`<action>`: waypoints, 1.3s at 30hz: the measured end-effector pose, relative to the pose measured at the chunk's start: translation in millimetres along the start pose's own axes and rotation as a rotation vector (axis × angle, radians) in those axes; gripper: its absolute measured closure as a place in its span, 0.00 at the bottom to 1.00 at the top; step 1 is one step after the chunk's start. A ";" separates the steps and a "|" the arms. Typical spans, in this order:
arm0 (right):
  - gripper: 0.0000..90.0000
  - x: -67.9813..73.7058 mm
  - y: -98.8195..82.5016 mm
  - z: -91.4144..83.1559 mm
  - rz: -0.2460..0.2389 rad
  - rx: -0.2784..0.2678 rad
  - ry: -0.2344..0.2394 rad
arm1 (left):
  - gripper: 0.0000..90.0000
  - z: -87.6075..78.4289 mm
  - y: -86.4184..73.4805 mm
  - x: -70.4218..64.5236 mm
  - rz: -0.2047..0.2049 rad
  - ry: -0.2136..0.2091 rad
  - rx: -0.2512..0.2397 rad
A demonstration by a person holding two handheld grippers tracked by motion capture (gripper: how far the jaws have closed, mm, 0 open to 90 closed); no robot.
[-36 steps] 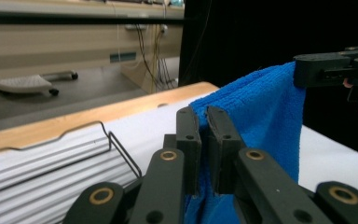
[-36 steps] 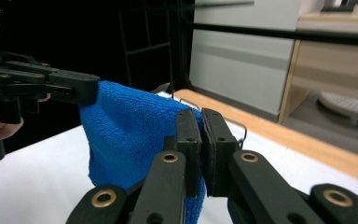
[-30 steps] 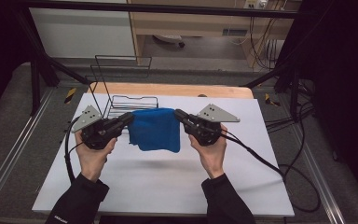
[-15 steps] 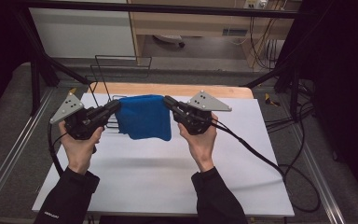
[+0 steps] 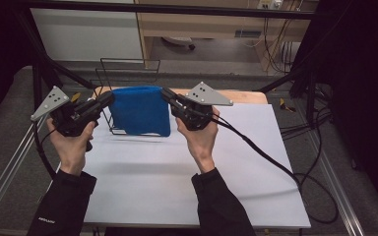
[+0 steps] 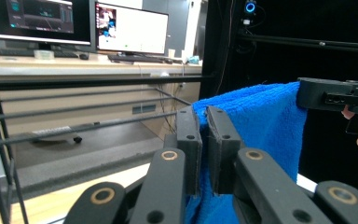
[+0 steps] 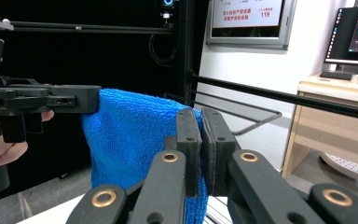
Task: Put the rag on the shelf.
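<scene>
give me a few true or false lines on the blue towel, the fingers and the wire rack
1. The blue towel is held off the table. True.
2. The left gripper is open beside the towel. False: its fingers pinch the towel's top corner.
3. The right gripper is shut on the towel's other top corner. True.
4. The towel is draped over the wire rack. False: it hangs between the two grippers, in front of the rack.
5. The towel is red. False: blue.

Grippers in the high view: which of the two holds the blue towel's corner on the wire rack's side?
The left gripper, at the picture's left: its towel corner hangs before the wire rack; the right gripper holds the opposite corner.
</scene>
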State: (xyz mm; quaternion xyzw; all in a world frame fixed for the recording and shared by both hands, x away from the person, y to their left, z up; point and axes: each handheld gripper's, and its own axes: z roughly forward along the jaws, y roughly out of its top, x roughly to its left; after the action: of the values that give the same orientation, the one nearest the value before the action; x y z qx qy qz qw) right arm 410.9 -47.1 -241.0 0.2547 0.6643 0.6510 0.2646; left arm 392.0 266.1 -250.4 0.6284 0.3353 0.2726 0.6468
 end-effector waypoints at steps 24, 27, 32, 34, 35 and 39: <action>0.97 -2.7 39.9 32.2 -0.014 -0.041 -0.005 | 0.94 2.8 44.4 18.4 0.035 0.043 -0.070; 0.97 -2.8 44.1 34.8 -0.022 -0.045 -0.007 | 0.94 2.2 48.1 20.8 0.029 0.045 -0.083; 0.97 -2.9 53.4 40.1 -0.026 -0.060 -0.005 | 0.94 0.7 57.2 23.5 0.038 0.049 -0.098; 0.97 -3.6 56.3 43.0 -0.023 -0.062 -0.004 | 0.94 0.7 61.2 24.7 0.040 0.053 -0.103; 0.97 -3.9 57.9 44.1 -0.023 -0.064 -0.005 | 0.94 0.9 63.3 25.0 0.040 0.055 -0.106; 0.97 -4.2 66.7 47.7 -0.031 -0.073 -0.004 | 0.94 2.0 72.2 26.5 0.053 0.066 -0.111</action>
State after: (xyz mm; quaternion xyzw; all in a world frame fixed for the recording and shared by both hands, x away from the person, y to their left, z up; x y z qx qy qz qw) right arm 446.1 -13.7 -174.9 0.2360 0.6434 0.6701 0.2852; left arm 415.1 289.8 -181.0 0.5910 0.3242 0.3283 0.6617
